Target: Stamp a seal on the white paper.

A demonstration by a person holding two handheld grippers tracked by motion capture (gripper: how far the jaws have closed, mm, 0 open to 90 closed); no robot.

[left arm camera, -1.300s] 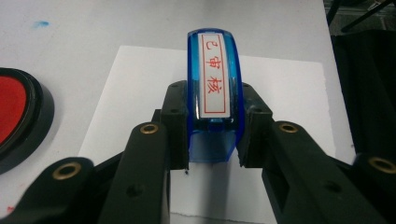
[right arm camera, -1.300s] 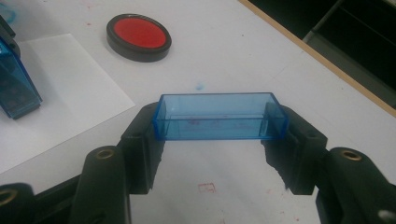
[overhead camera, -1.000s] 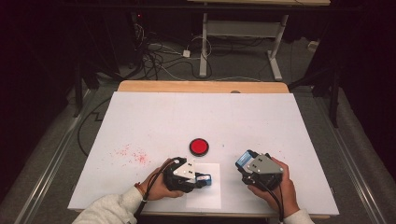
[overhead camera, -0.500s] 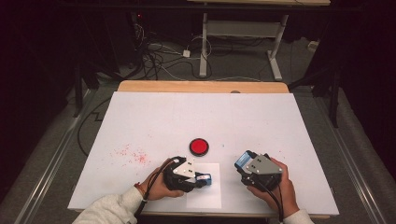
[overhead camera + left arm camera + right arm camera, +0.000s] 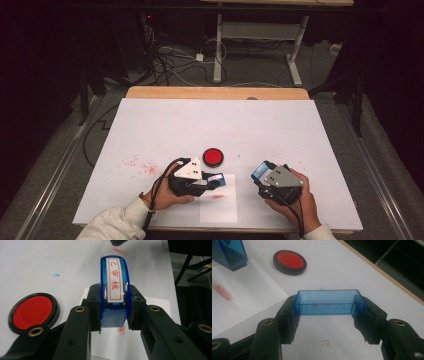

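Observation:
My left gripper (image 5: 212, 181) (image 5: 113, 311) is shut on a blue stamp (image 5: 216, 180) (image 5: 114, 287) with a white label of red characters, held just above a white paper sheet (image 5: 219, 207) (image 5: 117, 346). A red stamp print (image 5: 217, 196) (image 5: 121, 329) (image 5: 223, 292) lies on the sheet under it. A round red ink pad (image 5: 213, 156) (image 5: 32, 312) (image 5: 289, 261) sits just beyond the sheet. My right gripper (image 5: 258, 173) (image 5: 328, 315) is shut on the stamp's clear blue cap (image 5: 259, 170) (image 5: 329, 302), held to the right of the sheet. The stamp (image 5: 230, 252) also appears at the top left of the right gripper view.
Red ink smudges (image 5: 141, 165) mark the white table top (image 5: 215, 125) left of my left hand. A small red mark (image 5: 325, 342) lies on the table below the cap. A wooden strip (image 5: 215, 92) runs along the far edge; cables and table legs lie on the floor beyond.
My left gripper has risen a little with the stamp, off the paper, and the red print now shows on the sheet. The right gripper has stayed in place.

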